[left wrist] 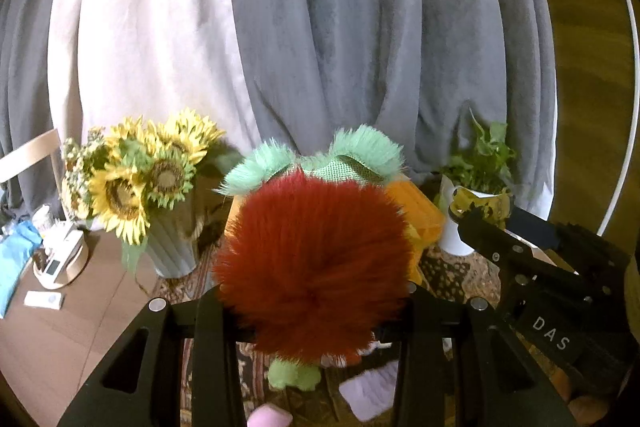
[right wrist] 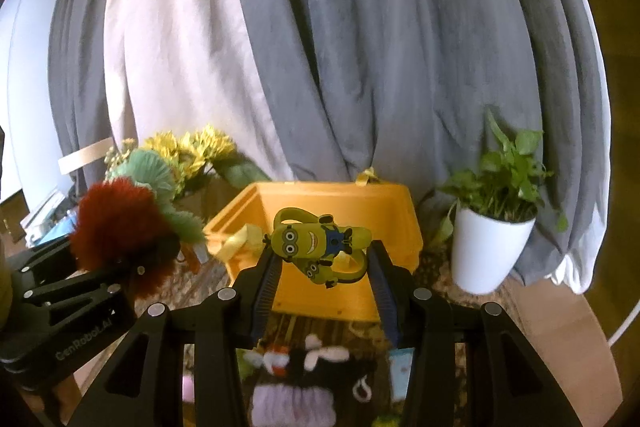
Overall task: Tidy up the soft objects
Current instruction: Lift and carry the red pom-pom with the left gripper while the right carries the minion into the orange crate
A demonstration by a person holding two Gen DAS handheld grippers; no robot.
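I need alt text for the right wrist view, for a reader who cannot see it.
The right tongs hold a yellow cartoon toy above an open orange box. At left, the left tongs grip a red and green fluffy toy; a potted plant stands right, before grey curtains.

Both views are moderately lit, with the brightest area formed by the pale curtain panel (left wrist: 132, 39), through which soft light is diffused from behind. The grey curtain (left wrist: 360, 27) is rendered duller. The lower foreground is left in shadow, so that little detail is seen in the black tool frames. Strong fisheye bending is seen at the edges, where dark corners are cut off. Slight motion blur is noticed on the sunflowers (right wrist: 192, 147) and on the potted plant (right wrist: 508, 167).
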